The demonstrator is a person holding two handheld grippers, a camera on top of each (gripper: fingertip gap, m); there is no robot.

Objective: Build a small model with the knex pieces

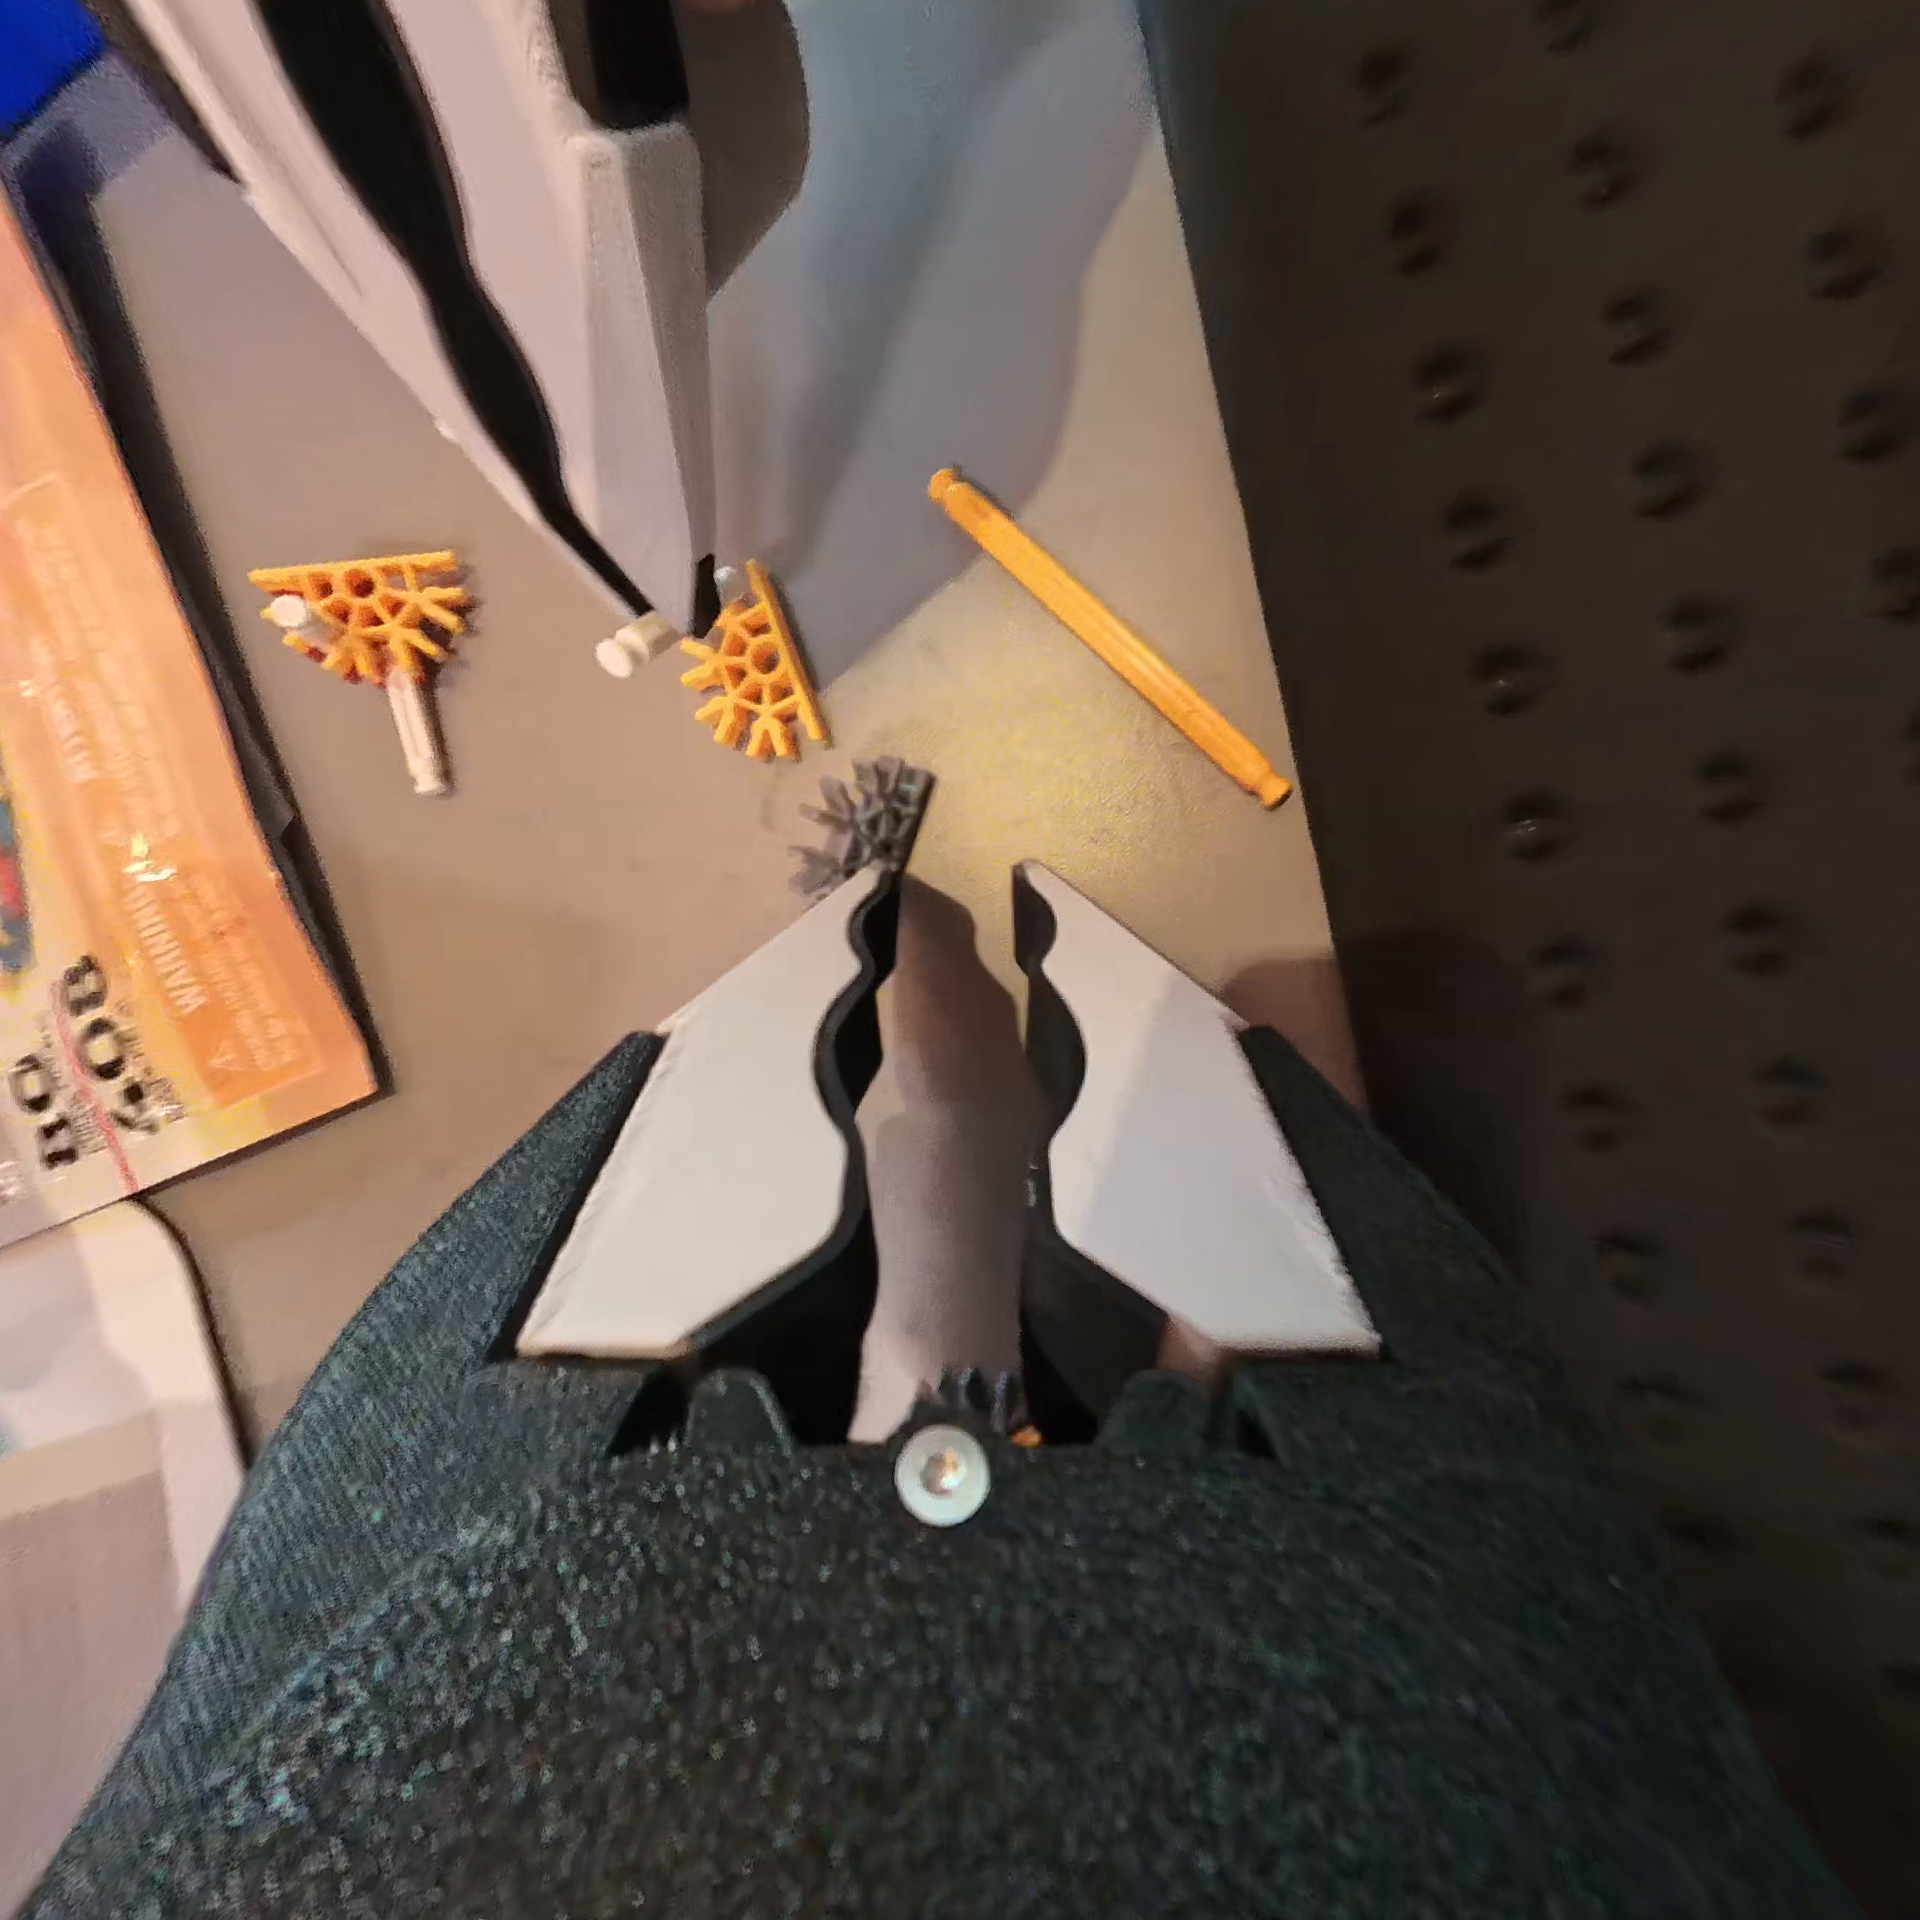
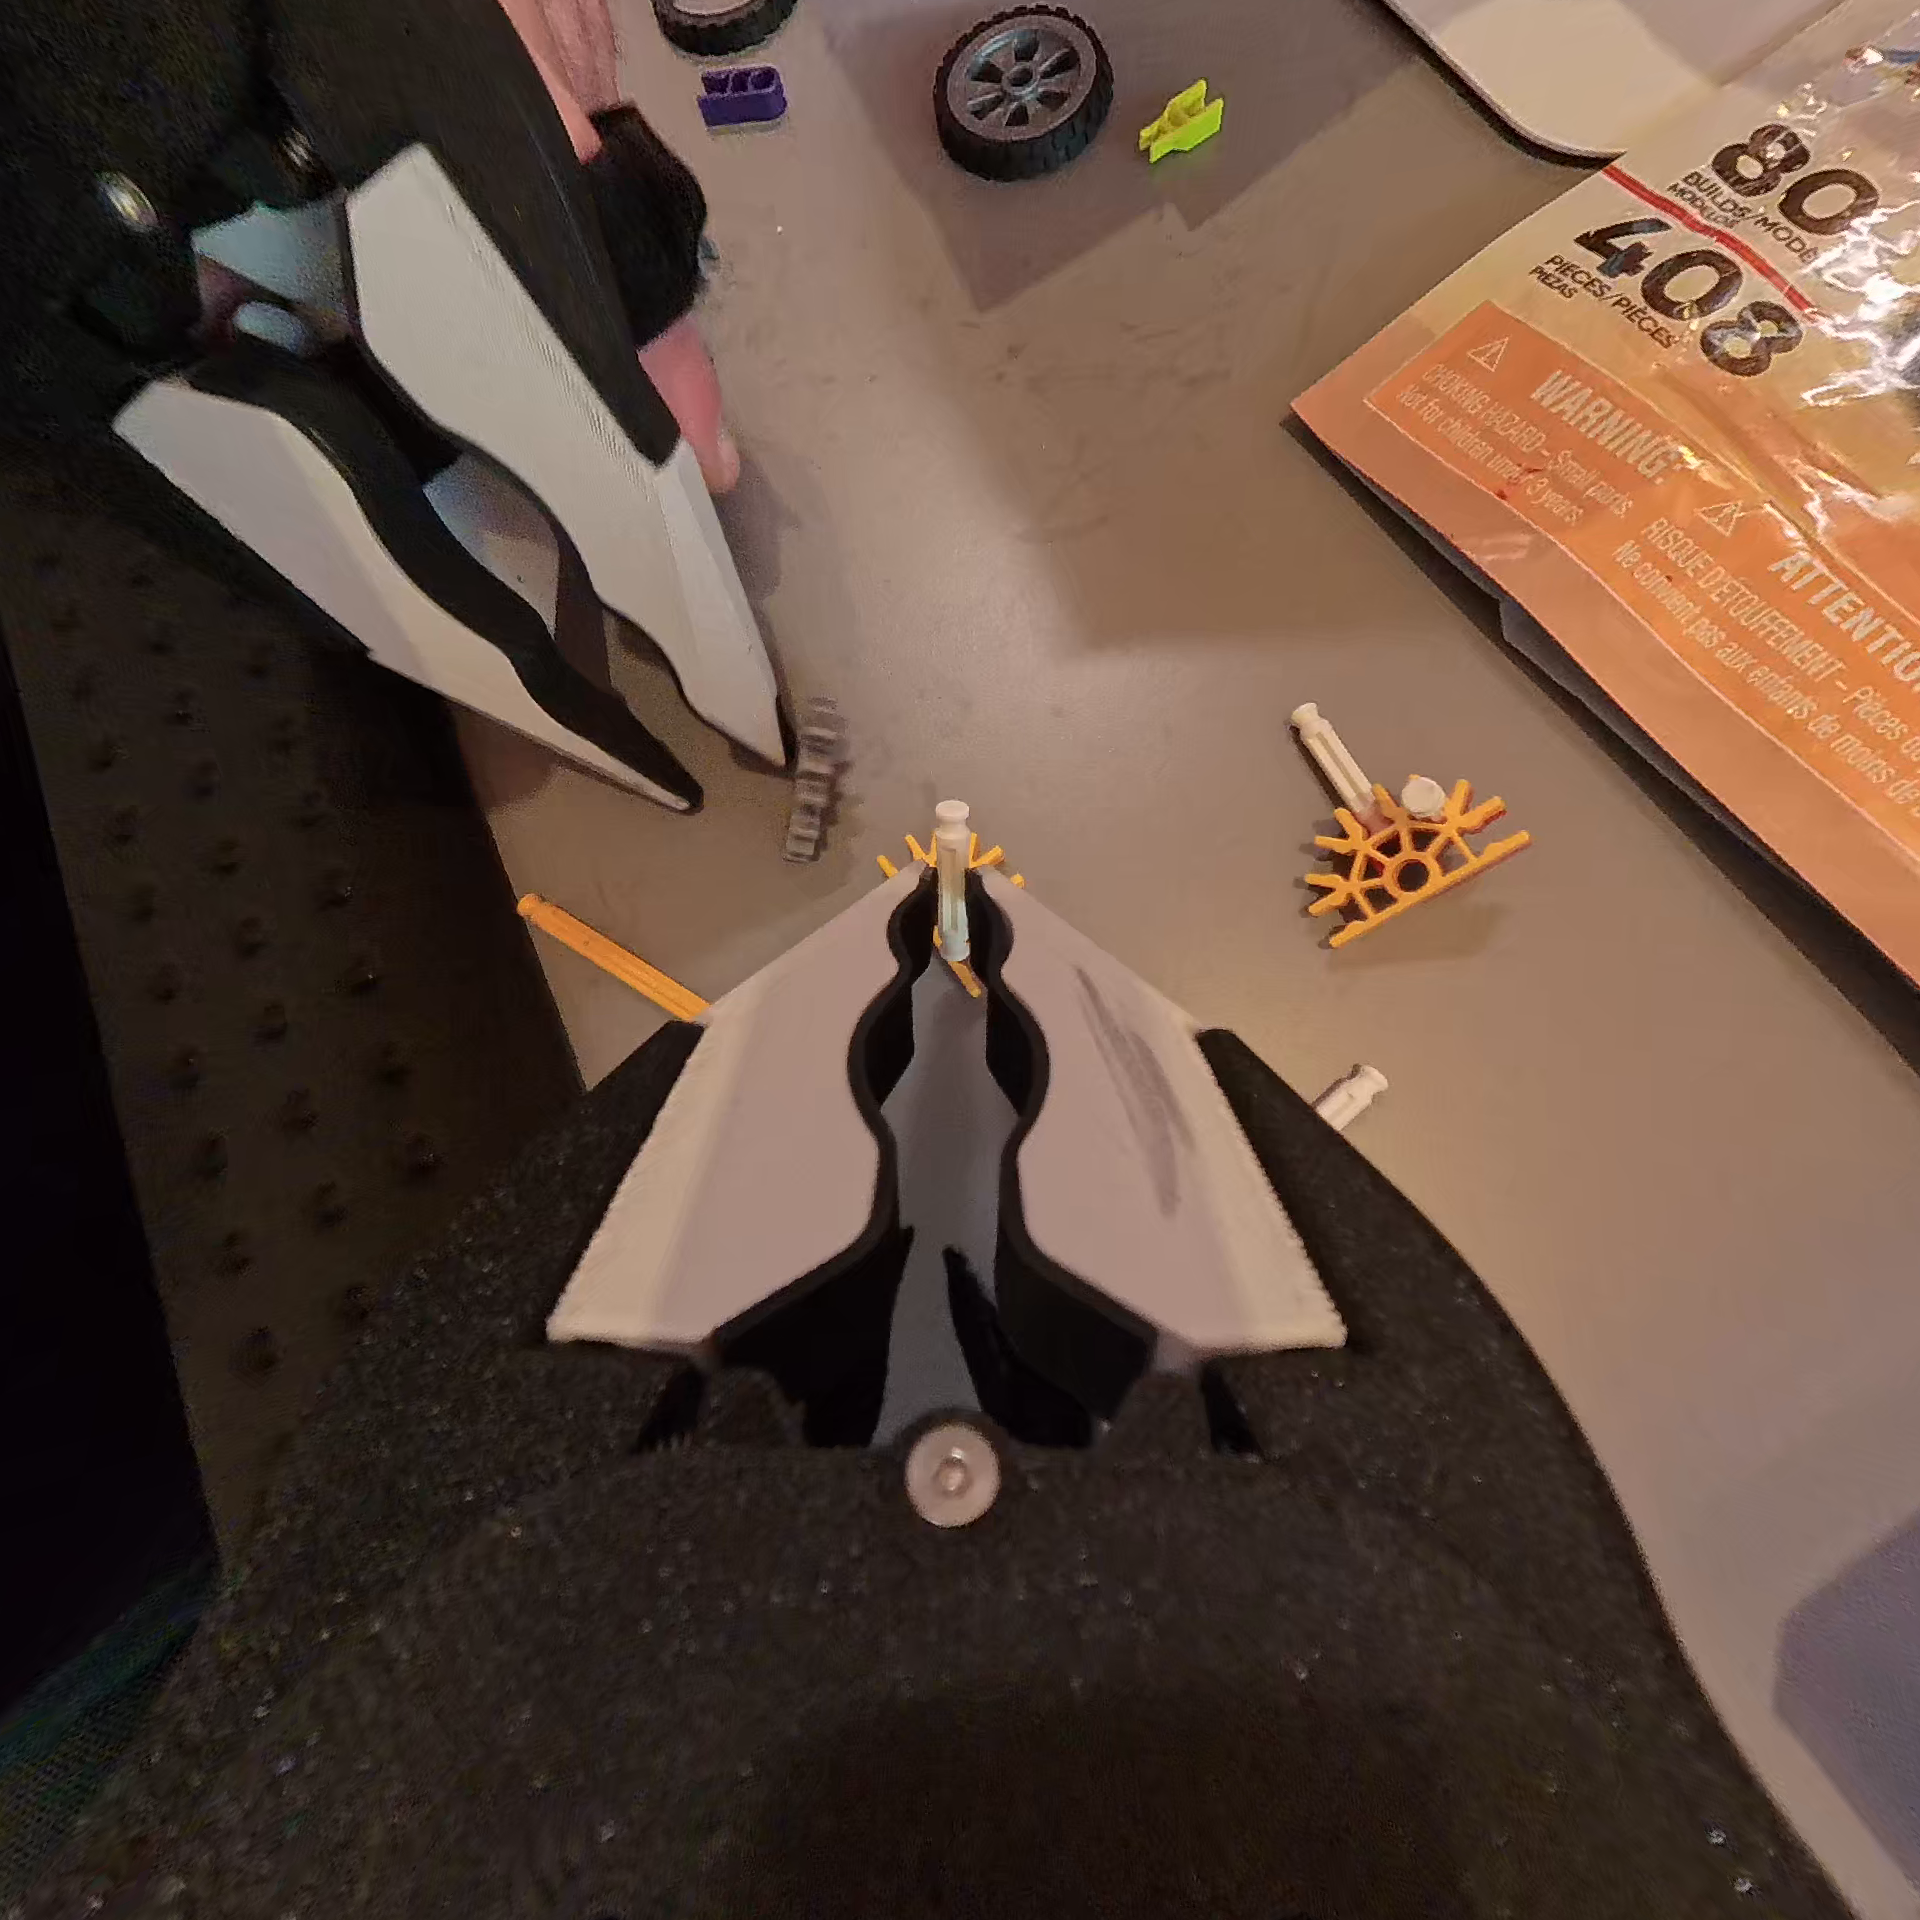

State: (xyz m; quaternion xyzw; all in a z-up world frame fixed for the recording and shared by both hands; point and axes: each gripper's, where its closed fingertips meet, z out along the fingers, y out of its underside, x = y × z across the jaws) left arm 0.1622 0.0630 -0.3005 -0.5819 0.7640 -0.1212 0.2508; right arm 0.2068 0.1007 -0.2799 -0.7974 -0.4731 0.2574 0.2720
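Grey tabletop (image 2: pixel 1143 623) with yellow rod (image 1: pixel 1107 634), grey connector (image 1: pixel 857 831), wheel (image 2: pixel 1023 94), orange packet (image 2: pixel 1662 499), yellow connector (image 2: pixel 1403 868).

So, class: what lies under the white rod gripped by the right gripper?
Under the white rod in the right gripper sits a yellow connector. Only its prongs show; the fingers cover the rest, so their joint stays unseen.
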